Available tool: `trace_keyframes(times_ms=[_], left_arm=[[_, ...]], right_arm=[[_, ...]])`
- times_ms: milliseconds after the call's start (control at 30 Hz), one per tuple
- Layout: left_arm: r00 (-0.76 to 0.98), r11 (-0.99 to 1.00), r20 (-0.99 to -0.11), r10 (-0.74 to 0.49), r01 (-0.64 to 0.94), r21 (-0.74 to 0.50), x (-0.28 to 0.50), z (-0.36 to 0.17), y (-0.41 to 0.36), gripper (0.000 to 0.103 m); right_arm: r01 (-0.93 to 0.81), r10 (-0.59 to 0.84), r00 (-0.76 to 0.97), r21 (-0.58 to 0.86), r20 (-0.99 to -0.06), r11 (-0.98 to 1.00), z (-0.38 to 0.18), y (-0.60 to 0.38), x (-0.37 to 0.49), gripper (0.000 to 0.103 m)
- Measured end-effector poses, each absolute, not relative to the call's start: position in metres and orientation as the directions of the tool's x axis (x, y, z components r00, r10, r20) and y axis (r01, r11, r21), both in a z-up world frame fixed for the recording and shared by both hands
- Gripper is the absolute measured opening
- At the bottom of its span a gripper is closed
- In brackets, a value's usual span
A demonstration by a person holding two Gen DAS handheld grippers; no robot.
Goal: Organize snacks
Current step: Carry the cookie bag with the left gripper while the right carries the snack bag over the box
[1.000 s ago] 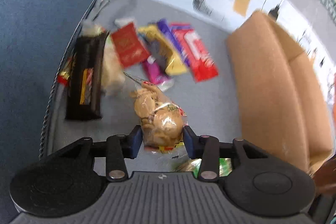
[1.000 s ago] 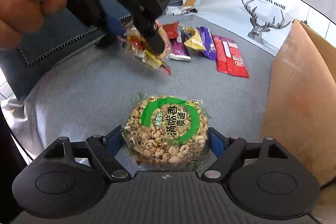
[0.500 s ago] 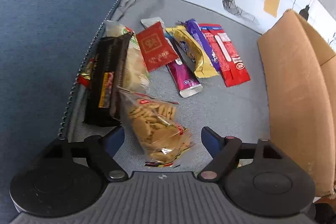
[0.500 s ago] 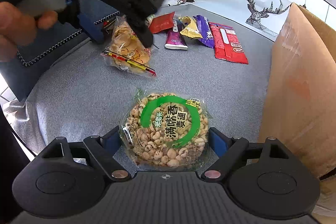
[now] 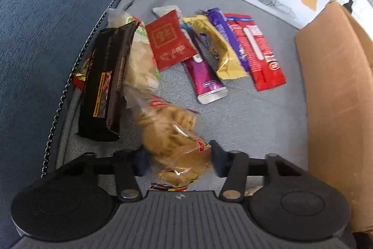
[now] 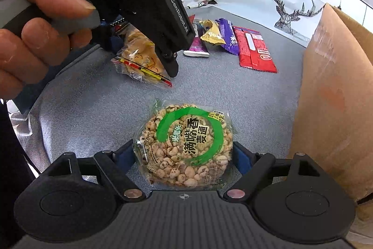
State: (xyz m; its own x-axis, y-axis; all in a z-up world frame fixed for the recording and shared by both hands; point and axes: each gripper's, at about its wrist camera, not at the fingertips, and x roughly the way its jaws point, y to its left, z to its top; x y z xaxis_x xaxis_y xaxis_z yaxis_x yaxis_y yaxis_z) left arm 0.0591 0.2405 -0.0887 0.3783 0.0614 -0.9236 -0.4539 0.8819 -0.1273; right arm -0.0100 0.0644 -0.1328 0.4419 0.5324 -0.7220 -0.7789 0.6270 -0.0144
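The left hand-held gripper (image 5: 178, 161) is closing its jaws on one clear cookie bag (image 5: 172, 139), the pads at the bag's sides. The right hand-held gripper (image 6: 184, 155) grips one round puffed-grain pack (image 6: 186, 144) with its jaws wide. Both bags sit low on the grey surface (image 6: 93, 109), left of one cardboard box (image 6: 333, 97). Farther from the box lie one black packet (image 5: 105, 85) and one pale bag (image 5: 142, 57); between these and the box lie five flat wrappers: red square (image 5: 171, 42), magenta (image 5: 205, 78), gold (image 5: 221, 55), purple (image 5: 227, 36), long red (image 5: 258, 55)
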Motion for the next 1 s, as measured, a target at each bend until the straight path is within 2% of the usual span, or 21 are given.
trace_keyframes(times_ms=[333,633,767,1000], left_arm=[[0.597,0.874,-0.801,0.031,-0.405,-0.268,0.037,-0.038,0.24,0.053],[0.745,0.852,-0.667,-0.025,-0.333,-0.404,0.031,0.0,0.226,0.053],[0.794,0.885,-0.606,-0.039,-0.255,-0.391,0.038,0.012,0.205,0.053],[0.873,0.946,-0.486,-0.024,-0.138,-0.294,0.037,0.026,0.16,0.053]], right_arm=[[-0.764,0.594,0.52,-0.022,-0.614,0.645,-0.077,0.042,-0.029,0.083],[-0.698,0.622,0.637,0.002,-0.455,0.716,0.005,-0.013,-0.017,0.083],[-0.641,0.59,0.712,-0.008,-0.381,0.768,0.02,-0.047,0.009,0.083],[-0.497,0.474,0.809,0.025,-0.347,0.867,0.012,-0.105,0.065,0.083]])
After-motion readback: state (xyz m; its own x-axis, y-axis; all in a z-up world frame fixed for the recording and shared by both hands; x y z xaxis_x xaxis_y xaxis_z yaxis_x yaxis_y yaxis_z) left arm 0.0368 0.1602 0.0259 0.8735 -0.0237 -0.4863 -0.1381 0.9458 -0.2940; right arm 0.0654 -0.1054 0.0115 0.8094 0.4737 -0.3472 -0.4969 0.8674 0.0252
